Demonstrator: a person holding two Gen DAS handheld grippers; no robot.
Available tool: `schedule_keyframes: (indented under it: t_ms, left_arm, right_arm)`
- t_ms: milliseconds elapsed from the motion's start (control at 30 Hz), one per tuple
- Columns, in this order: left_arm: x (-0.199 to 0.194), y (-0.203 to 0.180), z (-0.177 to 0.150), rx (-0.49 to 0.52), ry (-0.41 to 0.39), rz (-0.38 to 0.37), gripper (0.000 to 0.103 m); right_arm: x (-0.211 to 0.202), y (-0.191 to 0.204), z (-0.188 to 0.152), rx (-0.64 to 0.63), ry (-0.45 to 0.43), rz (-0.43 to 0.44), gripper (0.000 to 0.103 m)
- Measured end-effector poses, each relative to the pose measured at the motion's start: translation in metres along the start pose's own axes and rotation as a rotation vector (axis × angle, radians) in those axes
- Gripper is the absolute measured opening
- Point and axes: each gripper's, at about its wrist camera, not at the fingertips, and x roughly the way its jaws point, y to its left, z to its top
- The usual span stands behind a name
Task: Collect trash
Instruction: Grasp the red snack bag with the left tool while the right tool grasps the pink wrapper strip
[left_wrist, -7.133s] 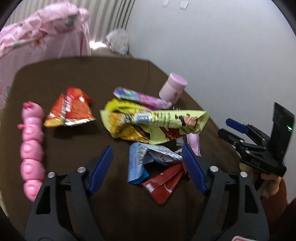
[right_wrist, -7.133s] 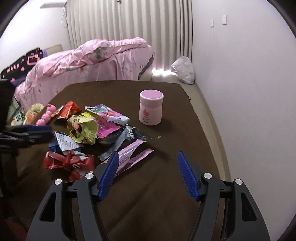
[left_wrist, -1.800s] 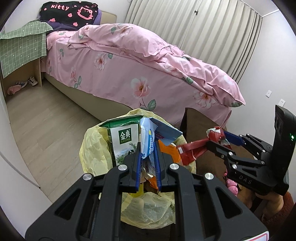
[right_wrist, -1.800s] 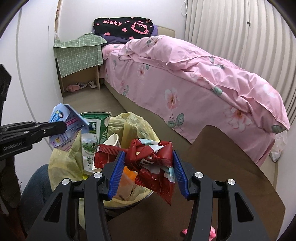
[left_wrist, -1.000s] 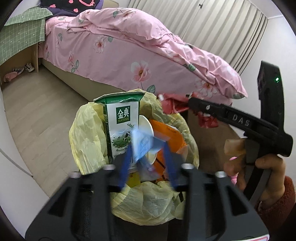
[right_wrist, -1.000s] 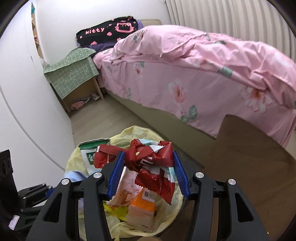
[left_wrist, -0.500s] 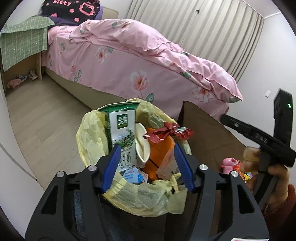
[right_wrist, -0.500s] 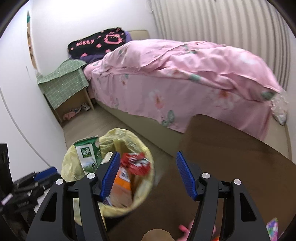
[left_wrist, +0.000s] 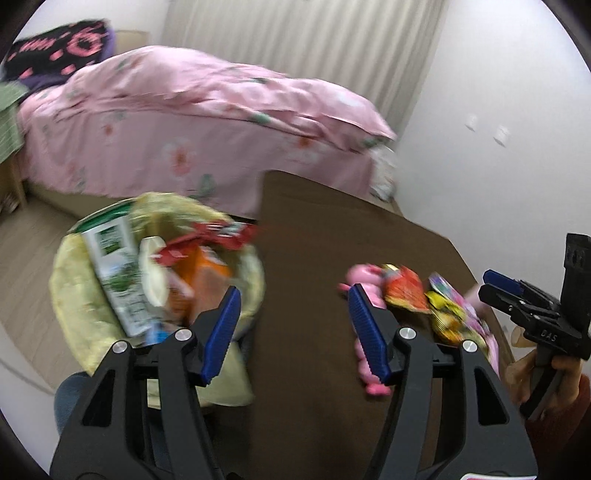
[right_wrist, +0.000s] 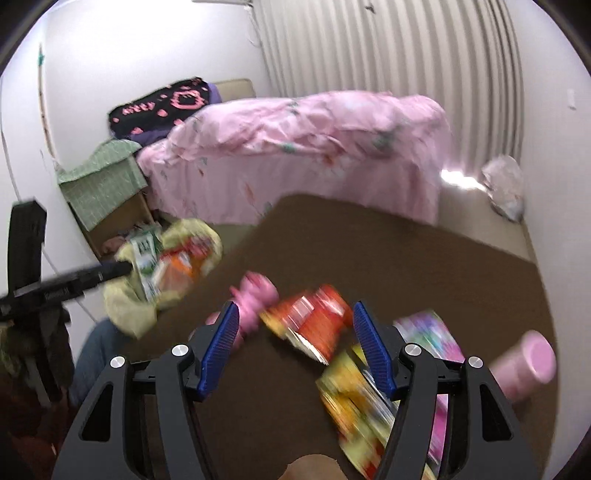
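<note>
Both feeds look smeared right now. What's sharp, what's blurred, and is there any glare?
Left wrist: left gripper sharp; trash bin and bed smeared. Right wrist: right gripper sharp; orange wrapper and yellow wrapper streaked; bright glare on the floor under the curtain.

Blurred, seemingly crumpled wrappers (right_wrist: 314, 325) on table (right_wrist: 424, 251)

My left gripper (left_wrist: 293, 334) gapes empty; the full trash bag (left_wrist: 74, 295) sits at ten o'clock, wrappers (left_wrist: 424, 299) at two.
</note>
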Motion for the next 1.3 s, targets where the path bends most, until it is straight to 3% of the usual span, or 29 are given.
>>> schedule_keyframes:
  t_ms: [167,400,600,800,933,1300]
  left_arm:
    - [0.01,-0.042,-0.01,0.096,0.041,-0.092,0.058]
    - [0.029,-0.097,-0.023,0.22,0.094,-0.201,0.058]
    - [0.055,-0.132,-0.021,0.324,0.101,-0.227,0.058]
    - [0.11,-0.152,0.006,0.36,0.099,-0.146,0.058]
    - [0.152,-0.157,0.011,0.374,0.169,-0.046,0.058]
    - [0.161,-0.15,0.002,0.355,0.219,-0.045,0.058]
  right_arm:
    - [-0.043,-0.036,-0.045,0.032,-0.003,-0.187,0.061]
    - [-0.069,-0.071,-0.102,0.138,0.054,-0.302,0.061]
    - [-0.08,-0.083,-0.129,0.214,0.041,-0.36,0.061]
    - [-0.075,-0.078,-0.128,0.184,0.07,-0.423,0.061]
    - [-0.076,-0.073,-0.128,0.166,0.063,-0.45,0.061]
    - [-0.066,-0.076,-0.134,0.216,0.08,-0.378,0.061]
